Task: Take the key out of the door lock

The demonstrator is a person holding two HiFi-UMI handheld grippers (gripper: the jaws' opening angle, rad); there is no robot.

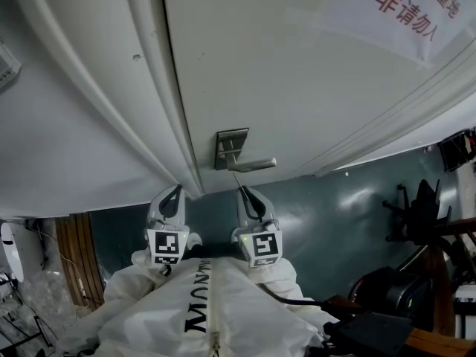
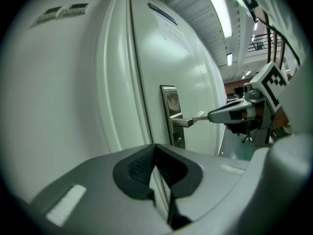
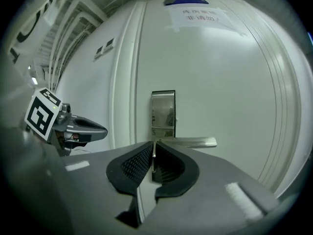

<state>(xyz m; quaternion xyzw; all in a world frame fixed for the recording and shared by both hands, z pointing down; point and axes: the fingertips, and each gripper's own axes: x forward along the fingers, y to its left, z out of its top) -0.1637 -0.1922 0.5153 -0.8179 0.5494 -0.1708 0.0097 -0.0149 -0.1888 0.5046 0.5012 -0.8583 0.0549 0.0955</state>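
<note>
A steel lock plate (image 1: 231, 149) with a lever handle (image 1: 253, 163) sits on the white door (image 1: 297, 73). My right gripper (image 1: 242, 193) is shut on a thin metal key (image 1: 236, 181) that points up at the underside of the lever. In the right gripper view the key (image 3: 153, 156) shows edge-on between the pads, in line with the plate (image 3: 163, 114). In the left gripper view a small round keyhole (image 2: 180, 141) below the lever looks bare, and the right gripper (image 2: 209, 115) hangs off the lever's end. My left gripper (image 1: 172, 196) is shut on nothing, left of the door frame.
A door frame moulding (image 1: 160, 117) runs left of the lock. A paper notice (image 1: 401, 10) is taped high on the door. An office chair (image 1: 420, 214) and dark equipment (image 1: 387, 288) stand on the grey floor (image 1: 327, 222) at the right. Wooden slats (image 1: 78, 262) are at the left.
</note>
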